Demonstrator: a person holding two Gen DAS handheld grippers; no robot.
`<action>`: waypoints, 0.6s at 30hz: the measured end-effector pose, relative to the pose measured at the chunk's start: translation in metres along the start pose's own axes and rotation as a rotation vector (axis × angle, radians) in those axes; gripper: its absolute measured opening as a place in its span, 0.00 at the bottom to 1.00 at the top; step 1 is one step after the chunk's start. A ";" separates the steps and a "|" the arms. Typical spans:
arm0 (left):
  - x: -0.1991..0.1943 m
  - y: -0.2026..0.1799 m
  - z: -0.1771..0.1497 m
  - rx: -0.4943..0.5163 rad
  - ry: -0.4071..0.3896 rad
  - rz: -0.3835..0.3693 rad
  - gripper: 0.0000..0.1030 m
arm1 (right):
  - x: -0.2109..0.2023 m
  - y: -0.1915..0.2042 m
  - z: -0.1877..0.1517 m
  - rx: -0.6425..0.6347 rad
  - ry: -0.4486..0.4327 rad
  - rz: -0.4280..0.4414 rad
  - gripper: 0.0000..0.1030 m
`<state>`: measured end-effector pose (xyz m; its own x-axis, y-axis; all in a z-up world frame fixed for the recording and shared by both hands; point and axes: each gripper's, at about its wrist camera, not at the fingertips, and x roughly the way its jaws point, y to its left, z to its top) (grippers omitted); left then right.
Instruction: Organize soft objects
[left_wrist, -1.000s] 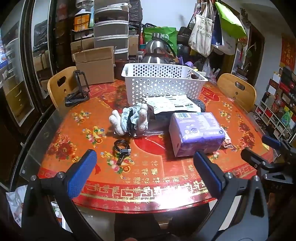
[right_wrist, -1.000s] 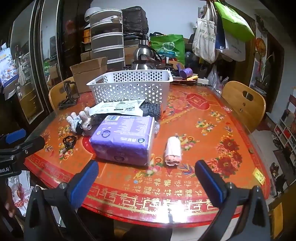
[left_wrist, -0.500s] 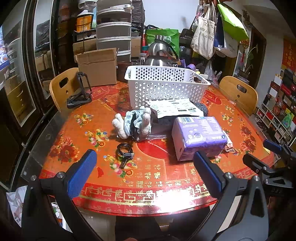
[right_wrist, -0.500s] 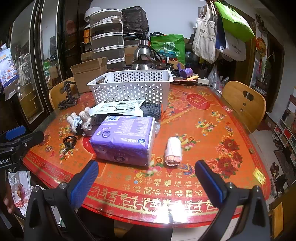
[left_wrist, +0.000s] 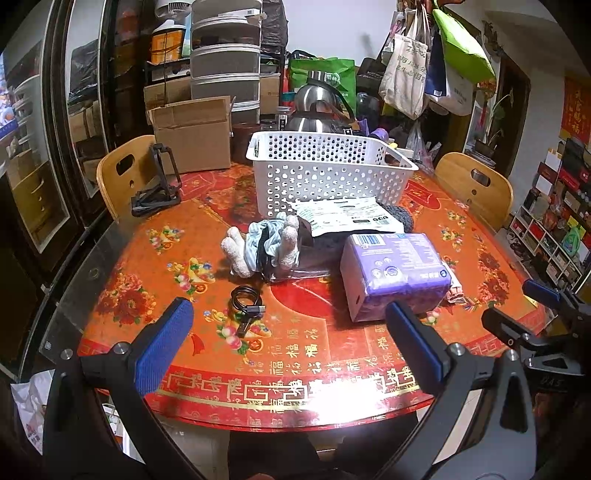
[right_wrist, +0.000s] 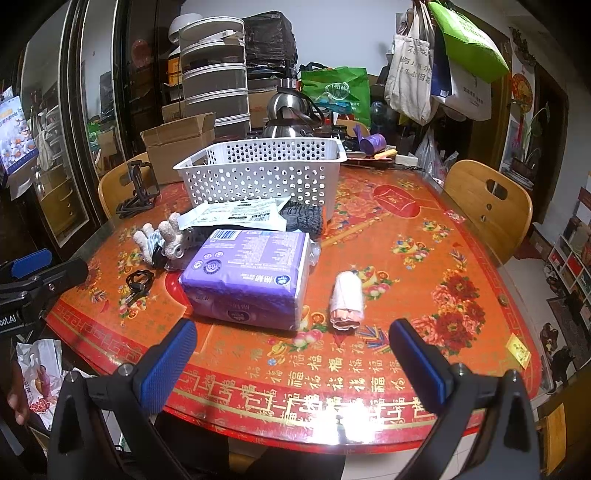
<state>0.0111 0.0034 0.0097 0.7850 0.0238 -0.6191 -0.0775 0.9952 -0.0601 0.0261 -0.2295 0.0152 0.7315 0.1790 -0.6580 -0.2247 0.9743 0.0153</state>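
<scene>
Right, both tongs: spread wide, nothing between the pads, poised over the near table edge
Left gripper (left_wrist: 288, 341): empty, at 6 o'clock of the plush pile, well short of it
Right gripper (right_wrist: 291, 354): empty too, near the tissue pack and the pink roll, touching neither
Basket (left_wrist: 325, 173): white, perforated, at 12 o'clock on the table (left_wrist: 147, 266); I cannot tell whether anything is in it
Plush pile (left_wrist: 264, 245): white toy wrapped in pale blue cloth, at 7 o'clock of the basket, touching a clear bag
Tissue pack (right_wrist: 247, 277): purple, bulky, flat on the table at 6 o'clock of the basket
Pink roll (right_wrist: 347, 299): small cloth bundle just at 3 o'clock of the pack
Pouch (right_wrist: 236, 214): white, flat, lying on a dark knit piece (right_wrist: 303, 219) against the basket front
Cable (left_wrist: 245, 301): black coil at 6 o'clock of the plush; not soft goods, best left alone
Step in hand: probably a first pick, nothing gripped yet
How to do it well: take the roll across its middle so it stays rolled; the pack looks wide for one jaw span, so an end grip seems wiser
Risk: plush cloth may drag the bag along
</scene>
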 end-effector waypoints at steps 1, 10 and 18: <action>0.000 0.000 0.000 0.000 0.000 0.000 1.00 | 0.000 0.000 0.000 0.000 0.000 0.000 1.00; 0.000 0.000 0.000 -0.001 0.000 -0.001 1.00 | 0.001 0.001 -0.001 -0.001 0.001 0.000 1.00; 0.000 0.000 -0.002 0.000 0.003 -0.001 1.00 | 0.000 0.001 -0.001 -0.001 0.002 0.002 1.00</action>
<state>0.0102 0.0029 0.0080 0.7832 0.0226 -0.6214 -0.0770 0.9952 -0.0609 0.0255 -0.2282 0.0143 0.7296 0.1804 -0.6596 -0.2265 0.9739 0.0158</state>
